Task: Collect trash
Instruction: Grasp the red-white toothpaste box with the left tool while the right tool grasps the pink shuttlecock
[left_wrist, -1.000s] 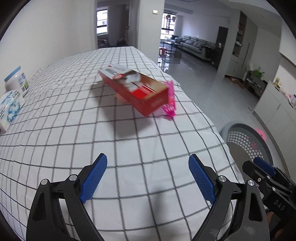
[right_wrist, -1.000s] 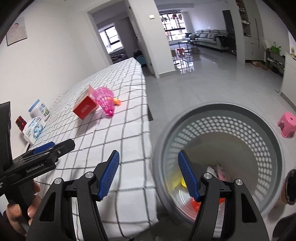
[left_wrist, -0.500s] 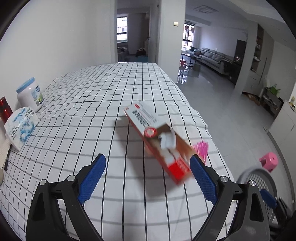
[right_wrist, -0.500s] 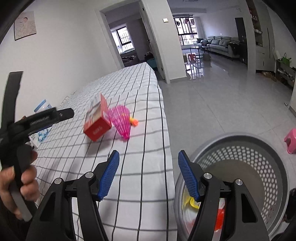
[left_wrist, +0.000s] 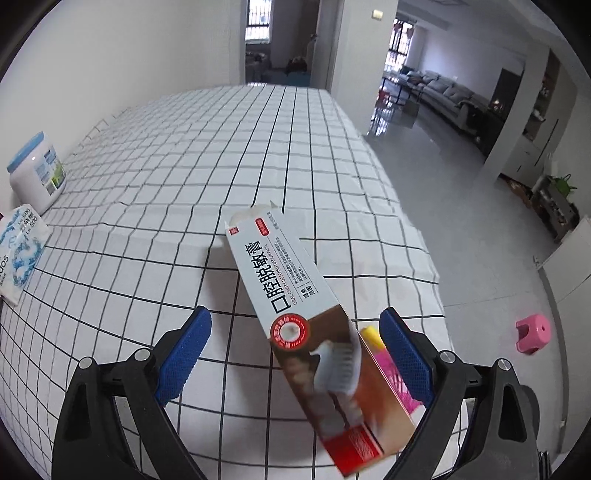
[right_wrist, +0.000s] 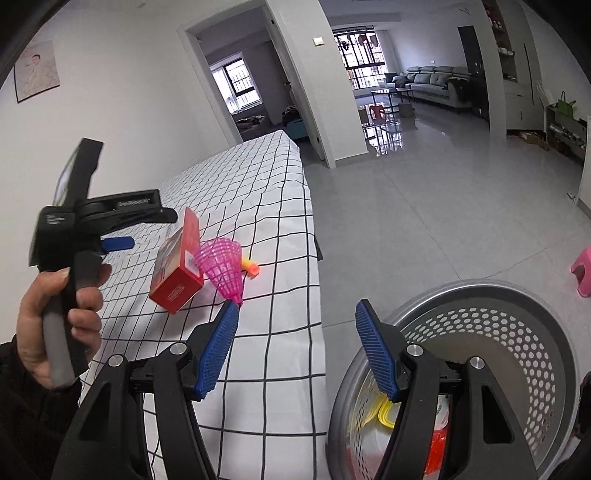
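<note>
A long red and white toothpaste box (left_wrist: 314, 310) lies on the checked tablecloth (left_wrist: 221, 166), its near end between my left gripper's open fingers. My left gripper (left_wrist: 295, 354) is open and hovers just over it, not touching. A pink plastic shuttlecock (right_wrist: 221, 266) with a yellow and orange tip lies against the box's right side, near the table's right edge; it peeks out in the left wrist view (left_wrist: 384, 362). My right gripper (right_wrist: 295, 347) is open and empty, above the gap between table and grey perforated trash basket (right_wrist: 498, 332). The box also shows in the right wrist view (right_wrist: 177, 273).
The basket stands on the floor right of the table and holds yellow and red trash (right_wrist: 391, 421). A white jar with a blue lid (left_wrist: 35, 171) and a tissue pack (left_wrist: 18, 251) sit at the table's left edge. A pink stool (left_wrist: 532, 332) stands on the floor.
My left gripper has moved forward over the table until the toothpaste box lies between its fingers. My right gripper has swung left, away from the basket opening toward the table edge.
</note>
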